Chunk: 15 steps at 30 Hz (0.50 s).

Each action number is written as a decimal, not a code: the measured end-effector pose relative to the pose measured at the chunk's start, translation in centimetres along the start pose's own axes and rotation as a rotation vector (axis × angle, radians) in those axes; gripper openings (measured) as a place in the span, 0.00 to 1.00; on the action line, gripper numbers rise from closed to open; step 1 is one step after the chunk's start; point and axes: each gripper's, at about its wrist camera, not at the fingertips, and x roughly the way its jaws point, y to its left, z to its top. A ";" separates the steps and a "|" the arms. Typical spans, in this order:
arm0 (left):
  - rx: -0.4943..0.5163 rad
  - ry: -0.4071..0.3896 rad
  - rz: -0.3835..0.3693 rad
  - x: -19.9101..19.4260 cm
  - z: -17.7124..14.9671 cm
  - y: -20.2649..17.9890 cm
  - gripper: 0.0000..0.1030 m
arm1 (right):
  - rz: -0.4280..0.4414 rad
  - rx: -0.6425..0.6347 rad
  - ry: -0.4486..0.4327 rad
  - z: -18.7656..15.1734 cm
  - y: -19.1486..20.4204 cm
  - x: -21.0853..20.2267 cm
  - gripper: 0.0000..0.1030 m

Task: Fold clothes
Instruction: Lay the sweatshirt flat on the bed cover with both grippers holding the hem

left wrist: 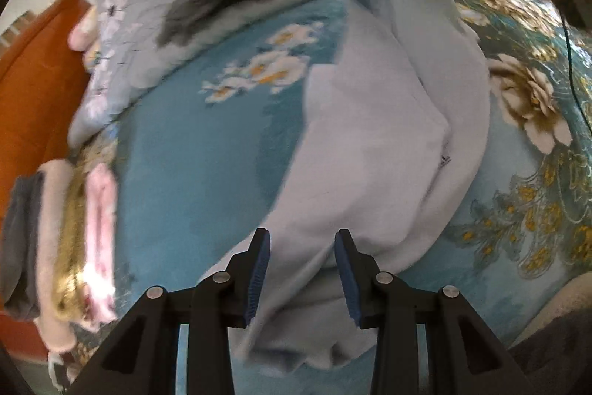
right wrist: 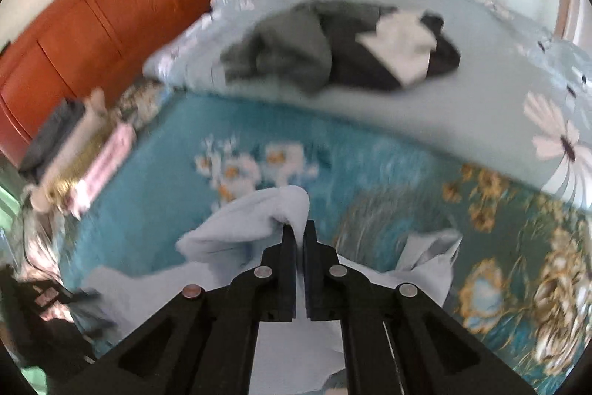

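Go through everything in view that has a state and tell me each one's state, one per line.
Left gripper: jaws open, light blue garment below them, not pinched.
Right gripper: jaws shut on a fold of the light blue garment.
Light blue garment: partly spread on the bed, one part lifted and bunched.
Dark clothes pile: crumpled, unfolded, on the quilt.
Folded stack: folded, at the bed's edge.

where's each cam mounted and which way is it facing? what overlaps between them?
Left wrist: on the left gripper, angled down at the pale blue garment on the teal floral blanket; own fingers apart.
Right wrist: on the right gripper, looking down across the bed toward the orange headboard; fingers pinch a garment fold.
Shared: garment, blanket, dark clothes pile, folded stack.
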 end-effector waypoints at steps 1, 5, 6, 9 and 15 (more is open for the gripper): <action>0.024 0.010 -0.003 0.5 0.4 -0.7 0.39 | 0.001 0.000 -0.018 0.6 0.0 -0.5 0.03; 0.033 0.009 -0.014 2.0 1.0 -1.1 0.38 | 0.022 0.033 -0.037 2.0 -0.2 -0.9 0.03; -0.010 0.011 -0.045 2.2 1.1 -0.5 0.36 | 0.027 0.035 -0.033 2.0 -0.1 -0.8 0.03; -0.218 -0.007 -0.152 2.3 0.4 2.8 0.06 | 0.035 0.030 -0.023 1.9 0.0 -0.2 0.03; -0.407 -0.050 -0.159 1.7 -0.9 6.5 0.00 | 0.053 0.041 -0.016 1.7 -0.1 0.4 0.03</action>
